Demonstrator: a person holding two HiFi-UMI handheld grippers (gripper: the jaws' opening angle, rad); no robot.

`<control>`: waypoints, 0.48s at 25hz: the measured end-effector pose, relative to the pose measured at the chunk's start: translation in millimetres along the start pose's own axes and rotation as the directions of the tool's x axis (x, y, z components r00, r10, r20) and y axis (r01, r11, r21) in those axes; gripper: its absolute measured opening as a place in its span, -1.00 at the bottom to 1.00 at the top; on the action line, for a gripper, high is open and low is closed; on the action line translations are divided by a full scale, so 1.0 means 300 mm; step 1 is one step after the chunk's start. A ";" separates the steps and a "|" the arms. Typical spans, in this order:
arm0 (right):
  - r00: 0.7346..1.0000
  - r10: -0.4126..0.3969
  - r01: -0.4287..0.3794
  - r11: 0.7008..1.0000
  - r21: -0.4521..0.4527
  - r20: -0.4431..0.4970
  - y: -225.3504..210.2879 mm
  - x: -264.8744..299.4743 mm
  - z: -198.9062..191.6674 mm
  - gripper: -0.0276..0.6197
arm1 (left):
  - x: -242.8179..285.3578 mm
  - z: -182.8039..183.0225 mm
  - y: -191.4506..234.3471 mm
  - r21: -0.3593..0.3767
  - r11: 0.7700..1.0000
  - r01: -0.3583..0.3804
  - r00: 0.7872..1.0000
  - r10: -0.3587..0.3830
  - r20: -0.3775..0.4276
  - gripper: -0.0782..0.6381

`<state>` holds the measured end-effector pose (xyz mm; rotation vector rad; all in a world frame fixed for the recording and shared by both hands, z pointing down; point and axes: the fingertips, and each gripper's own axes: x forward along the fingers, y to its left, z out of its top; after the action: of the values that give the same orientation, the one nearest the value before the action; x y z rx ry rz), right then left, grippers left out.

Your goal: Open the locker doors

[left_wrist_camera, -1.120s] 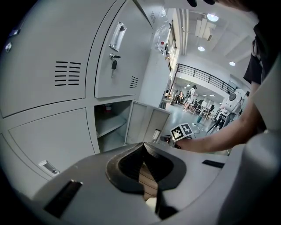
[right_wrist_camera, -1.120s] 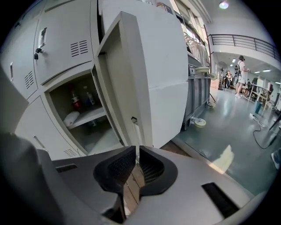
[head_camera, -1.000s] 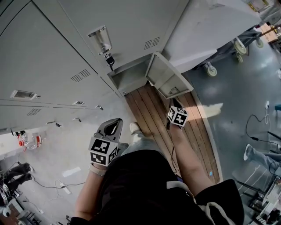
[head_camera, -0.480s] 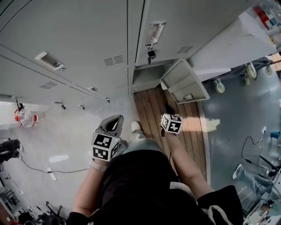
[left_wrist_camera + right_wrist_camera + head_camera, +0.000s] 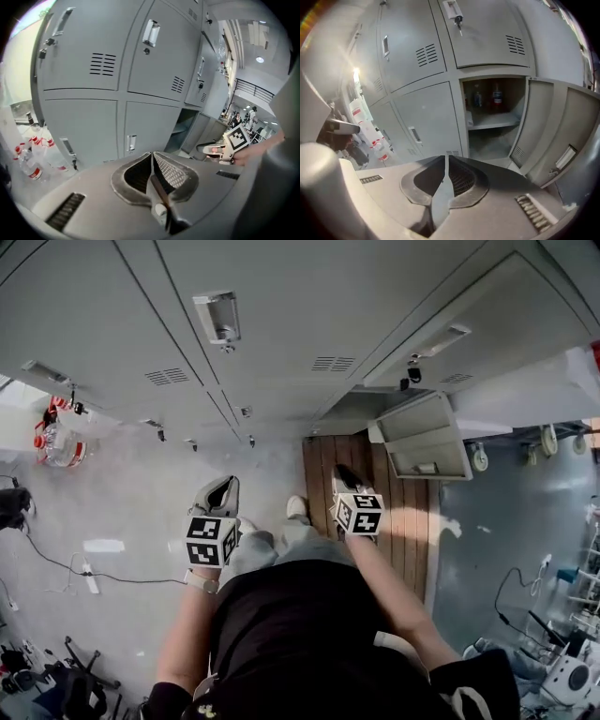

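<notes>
Far left on the floor: clear plastic bottles with red caps [image 5: 52, 433], not part of the job.

Grey steel locker bank [image 5: 281, 306] runs across the front. Most doors are shut.

Left gripper [image 5: 152, 153]: jaws pressed together, nothing between them. It points at the closed grey lower door [image 5: 152, 124]. That door's upright silver pull handle [image 5: 131, 142] sits just left of the jaw line and a little above the tips, clear of them. Its long axis is vertical, so I'd expect the jaws to have to part and straddle it side to side.

Right gripper [image 5: 446, 157]: jaws drawn in to a thin slit, empty. It faces the open lower locker compartment [image 5: 494, 117], where two small bottles [image 5: 487, 98] stand at the back above the shelf. The swung-out grey door [image 5: 543, 126] hangs right of the compartment, over the brown slatted wooden platform [image 5: 384, 512].

Judgement: the left gripper is the nearer one for the next shut door. The right gripper lines up with a locker that is already open.

Hard to read:
- From the head view the lower handles are small foreshortened specks.
- Tops of the upper doors are cut off.
- A key hangs from the upper door lock [image 5: 458, 18]; I can't tell if the lower doors are locked.
- Hinge side of the shut lower door isn't visible.
</notes>
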<state>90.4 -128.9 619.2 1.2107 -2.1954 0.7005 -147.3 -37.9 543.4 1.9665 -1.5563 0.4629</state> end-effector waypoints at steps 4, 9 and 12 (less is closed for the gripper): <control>0.998 0.068 -0.068 0.997 -0.025 -0.006 0.150 -0.004 0.069 -0.76 | -0.034 -0.038 0.202 -0.058 0.992 -0.111 0.993 0.113 0.023 -0.73; 0.987 0.155 -0.157 0.982 -0.102 -0.028 0.361 -0.003 0.142 -0.76 | -0.053 -0.077 0.416 -0.077 0.974 -0.212 0.976 0.215 0.026 -0.73; 0.979 0.202 -0.205 0.969 -0.135 -0.038 0.476 -0.012 0.173 -0.76 | -0.053 -0.113 0.533 -0.096 0.959 -0.266 0.963 0.269 0.011 -0.73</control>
<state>-42.2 -94.9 552.9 0.9123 -2.3278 0.6270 -302.4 -28.1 596.4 1.7043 -1.8362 0.4666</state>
